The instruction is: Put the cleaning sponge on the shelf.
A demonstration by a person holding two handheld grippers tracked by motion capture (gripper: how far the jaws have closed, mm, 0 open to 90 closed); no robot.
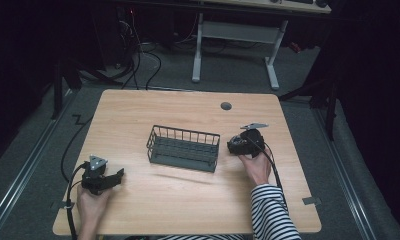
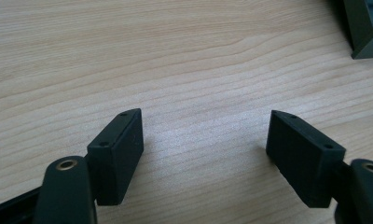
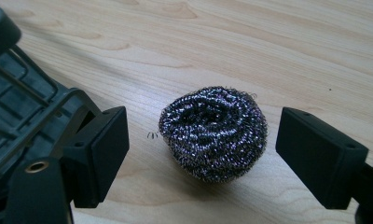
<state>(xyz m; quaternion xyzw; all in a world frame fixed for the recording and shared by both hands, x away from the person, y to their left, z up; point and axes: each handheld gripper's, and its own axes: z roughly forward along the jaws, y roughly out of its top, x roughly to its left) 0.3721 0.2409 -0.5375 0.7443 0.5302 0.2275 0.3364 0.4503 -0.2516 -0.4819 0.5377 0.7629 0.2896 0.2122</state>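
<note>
A round steel-wool scourer (image 3: 213,133) lies on the wooden table (image 1: 188,200), just right of a dark wire basket (image 1: 184,134). My right gripper (image 3: 203,135) is open; its jaws stand on either side of the scourer with a gap on both sides. The basket's end (image 3: 21,107) sits right beside its left jaw. In the high view the right gripper (image 1: 233,146) is low at the basket's right end. My left gripper (image 1: 119,175) rests near the table's front left, and in its own view the left gripper (image 2: 205,135) is open over bare wood, nothing between the jaws.
A corner of the basket (image 2: 362,28) shows at the top right of the left gripper view. A round cable port (image 1: 226,106) sits near the table's far edge. A white desk frame (image 1: 235,45) stands on the floor beyond the table.
</note>
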